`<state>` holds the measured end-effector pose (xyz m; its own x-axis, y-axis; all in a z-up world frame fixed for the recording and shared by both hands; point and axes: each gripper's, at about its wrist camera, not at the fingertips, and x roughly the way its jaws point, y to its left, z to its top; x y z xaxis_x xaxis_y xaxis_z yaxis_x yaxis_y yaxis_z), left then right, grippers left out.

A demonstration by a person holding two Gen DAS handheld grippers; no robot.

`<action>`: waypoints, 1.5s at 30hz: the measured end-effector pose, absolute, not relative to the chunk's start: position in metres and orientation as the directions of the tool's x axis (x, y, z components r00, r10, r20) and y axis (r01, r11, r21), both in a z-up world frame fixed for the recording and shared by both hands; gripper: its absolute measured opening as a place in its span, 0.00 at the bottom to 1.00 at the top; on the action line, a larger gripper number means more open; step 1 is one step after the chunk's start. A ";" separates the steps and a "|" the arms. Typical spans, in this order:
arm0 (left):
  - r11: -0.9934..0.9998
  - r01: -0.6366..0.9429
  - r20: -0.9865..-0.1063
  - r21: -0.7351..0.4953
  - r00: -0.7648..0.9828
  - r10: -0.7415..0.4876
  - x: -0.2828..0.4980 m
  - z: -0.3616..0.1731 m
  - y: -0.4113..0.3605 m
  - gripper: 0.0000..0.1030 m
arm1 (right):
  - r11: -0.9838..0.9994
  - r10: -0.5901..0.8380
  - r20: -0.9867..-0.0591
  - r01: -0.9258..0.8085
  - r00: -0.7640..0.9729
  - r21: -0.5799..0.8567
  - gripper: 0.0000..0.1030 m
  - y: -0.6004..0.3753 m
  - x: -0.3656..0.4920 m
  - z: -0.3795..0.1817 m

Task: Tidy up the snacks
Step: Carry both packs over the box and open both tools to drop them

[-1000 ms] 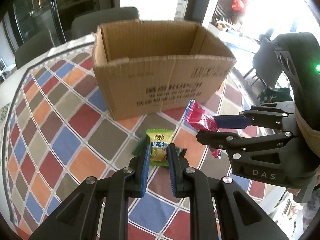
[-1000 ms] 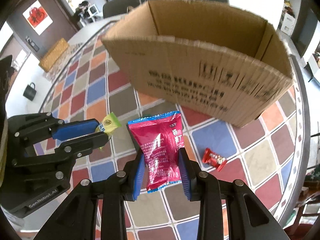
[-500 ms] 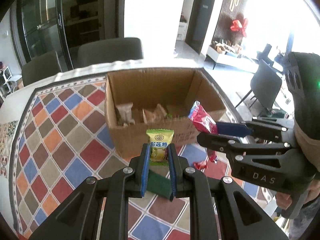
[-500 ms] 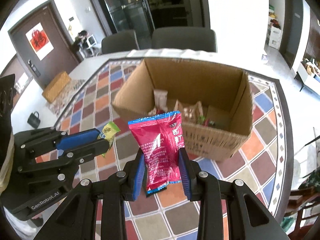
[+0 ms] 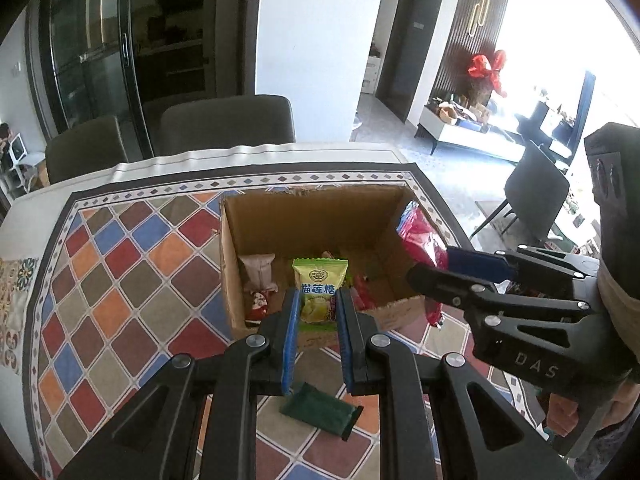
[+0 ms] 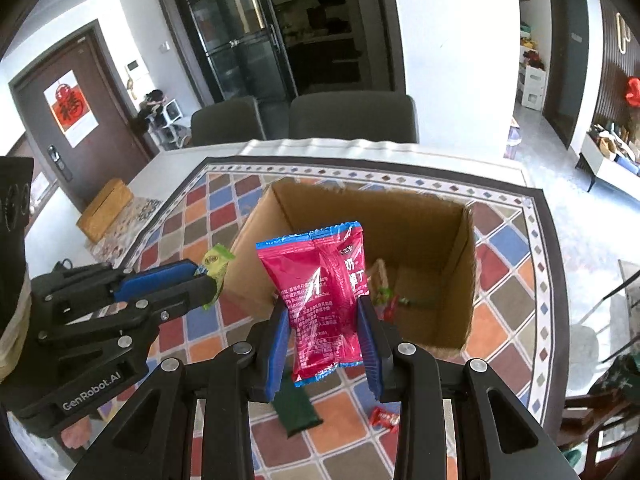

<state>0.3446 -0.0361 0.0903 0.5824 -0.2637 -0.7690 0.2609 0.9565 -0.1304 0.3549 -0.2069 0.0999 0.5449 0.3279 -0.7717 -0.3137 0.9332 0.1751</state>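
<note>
An open cardboard box (image 5: 308, 216) (image 6: 464, 272) stands on the patterned tablecloth with several snacks inside. My left gripper (image 5: 317, 308) is shut on a green candy packet (image 5: 319, 292), held above the box's near edge; the packet also shows in the right wrist view (image 6: 215, 264). My right gripper (image 6: 325, 340) is shut on a pink snack bag (image 6: 322, 300), held high over the box's near wall; the bag shows in the left wrist view (image 5: 422, 244) at the box's right side.
A dark green packet (image 5: 320, 410) (image 6: 295, 402) and a small red candy (image 6: 384, 417) lie on the tablecloth (image 5: 104, 304) in front of the box. Grey chairs (image 5: 226, 122) stand behind the table. The table edge runs along the right.
Both grippers have risen with their snacks from low on the table to above the box's near edge, so the box's inside has come into sight.
</note>
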 end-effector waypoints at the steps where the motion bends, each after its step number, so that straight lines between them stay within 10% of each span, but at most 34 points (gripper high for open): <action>1: 0.956 0.263 -0.771 -0.133 0.579 -0.266 0.348 0.089 -0.037 0.18 | 0.934 0.324 -0.772 -0.312 0.547 0.172 0.33 -0.207 0.358 0.101; 18: 0.961 0.248 -0.811 -0.120 0.534 -0.239 0.402 0.059 -0.045 0.19 | 0.958 0.270 -0.793 -0.238 0.546 0.162 0.33 -0.219 0.406 0.076; 22: 0.969 0.225 -0.819 -0.105 0.534 -0.212 0.405 0.055 -0.047 0.42 | 0.970 0.211 -0.804 -0.219 0.556 0.103 0.38 -0.217 0.409 0.070; 45: 0.983 0.141 -0.795 -0.121 0.579 -0.181 0.325 0.070 -0.038 0.56 | 0.975 0.199 -0.777 -0.200 0.597 0.096 0.52 -0.227 0.344 0.078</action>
